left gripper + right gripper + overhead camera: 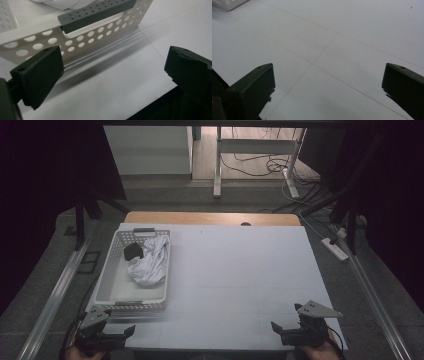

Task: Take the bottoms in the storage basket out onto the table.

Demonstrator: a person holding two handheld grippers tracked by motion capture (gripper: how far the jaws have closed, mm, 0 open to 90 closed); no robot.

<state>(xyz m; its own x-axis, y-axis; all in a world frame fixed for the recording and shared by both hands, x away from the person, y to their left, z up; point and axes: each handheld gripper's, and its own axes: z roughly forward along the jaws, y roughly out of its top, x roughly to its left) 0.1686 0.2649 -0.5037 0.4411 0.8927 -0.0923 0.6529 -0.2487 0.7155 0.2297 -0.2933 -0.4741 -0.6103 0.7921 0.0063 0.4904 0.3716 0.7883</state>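
The high view is dim, its sides and upper corners sunk in near-black, while the white table is the brightest area and soft light falls on the floor beyond it. The picture is slightly soft and grainy. In the left gripper view the perforated basket casts a soft-edged shadow on the table toward the camera. The near black jaws look blurred in both gripper views.

White perforated basket, grey handles; white cloth; black object; white table; black tongs.
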